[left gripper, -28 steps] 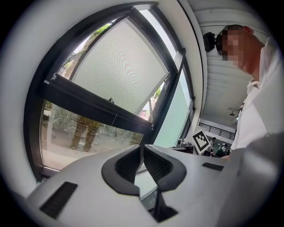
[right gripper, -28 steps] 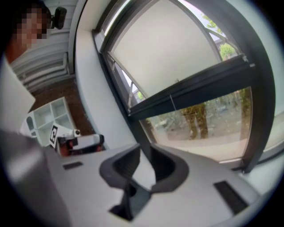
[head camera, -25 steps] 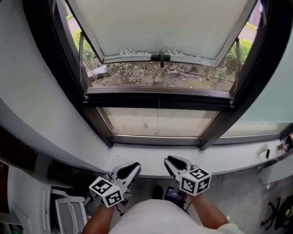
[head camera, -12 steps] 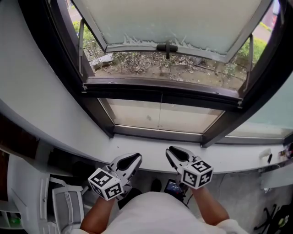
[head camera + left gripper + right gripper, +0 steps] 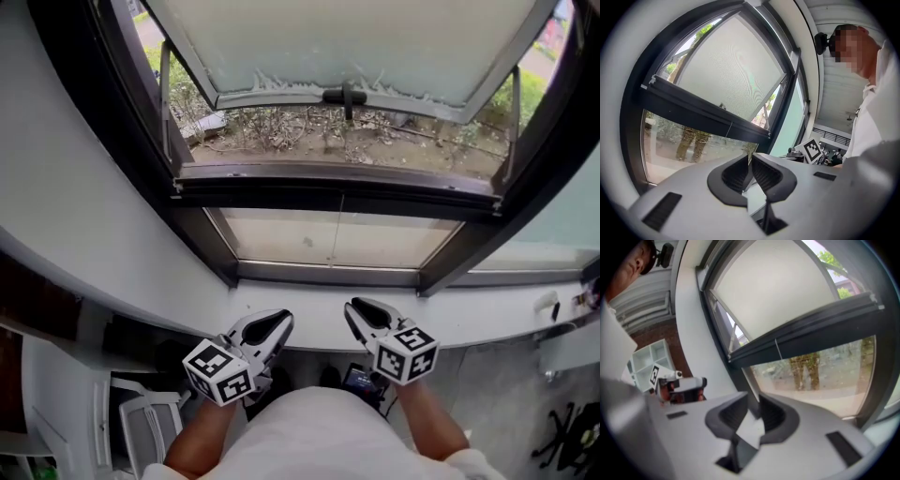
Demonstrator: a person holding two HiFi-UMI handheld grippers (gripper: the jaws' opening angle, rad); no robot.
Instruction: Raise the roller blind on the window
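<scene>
Evidently, nothing of the task is done yet. From the head view, the left tool [image 5: 281, 317] and the right tool [image 5: 353, 305] are seen held side by side over the white sill [image 5: 487, 323], well short of the window [image 5: 208, 246]. Both are shown with jaws drawn together and nothing in them. Above the dark crossbar [image 5: 337, 192], a pale panel [image 5: 356, 42] with a black handle [image 5: 345, 95] is seen tilted outward; whether it is the roller blind or frosted glass cannot be told.

In the left gripper view, the left tool [image 5: 750, 157] is shown closed and empty. The same pale, finely meshed panel [image 5: 736, 70] is seen filling the upper opening, and a thin line [image 5: 731, 130], perhaps a cord, is seen across the crossbar.

In the right gripper view, the right tool [image 5: 753, 401] is shown all but closed on nothing and aimed toward the lower pane [image 5: 820, 371]. The reach, the grip and the whole raising are judged to remain.
</scene>
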